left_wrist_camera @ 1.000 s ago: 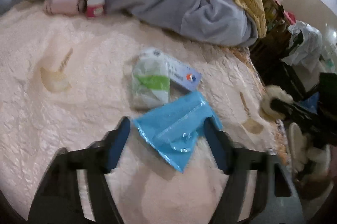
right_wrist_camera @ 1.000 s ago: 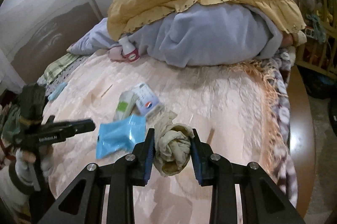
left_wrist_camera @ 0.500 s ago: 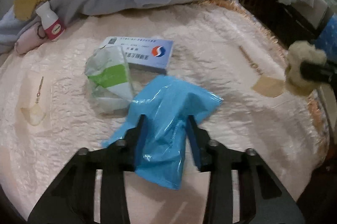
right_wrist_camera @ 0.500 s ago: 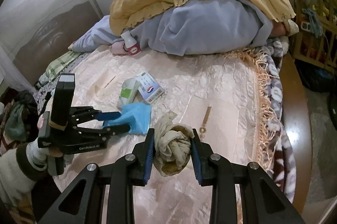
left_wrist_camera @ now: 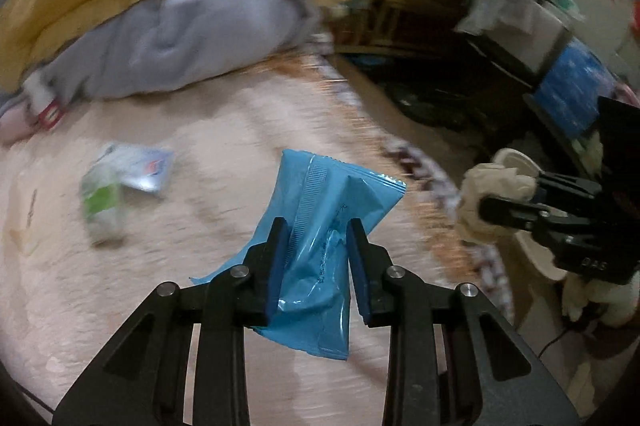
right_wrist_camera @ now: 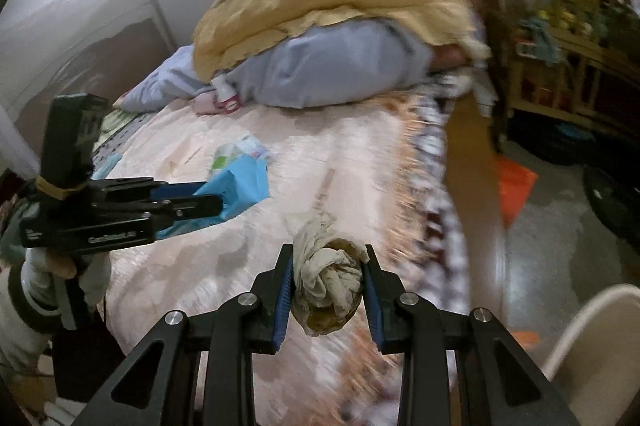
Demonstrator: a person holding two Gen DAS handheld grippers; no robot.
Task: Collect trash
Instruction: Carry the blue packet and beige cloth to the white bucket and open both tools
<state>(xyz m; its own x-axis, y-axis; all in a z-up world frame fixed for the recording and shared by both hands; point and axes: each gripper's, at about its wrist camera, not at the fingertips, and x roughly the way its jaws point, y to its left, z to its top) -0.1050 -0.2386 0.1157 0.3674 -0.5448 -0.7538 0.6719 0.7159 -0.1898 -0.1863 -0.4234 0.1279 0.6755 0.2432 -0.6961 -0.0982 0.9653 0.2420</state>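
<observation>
Left wrist view: your left gripper [left_wrist_camera: 318, 226], angled downward, has just been closing and clamps the blue wrapper [left_wrist_camera: 320, 226] above the bed [left_wrist_camera: 180, 226]. Right wrist view: your right gripper [right_wrist_camera: 326, 252], angled downward, grips the crumpled tissue wad [right_wrist_camera: 328, 282] tightly over the bed's edge.

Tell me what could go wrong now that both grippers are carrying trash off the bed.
The slick blue plastic wrapper is pinched only across its crumpled middle by the left gripper, with both ends hanging free, so it might slide out. The crumpled beige tissue wad in the right gripper is loosely bunched and could shed or drop. The green-and-white packet and white medicine box lie on the pink quilted bedspread, easy to overlook.
</observation>
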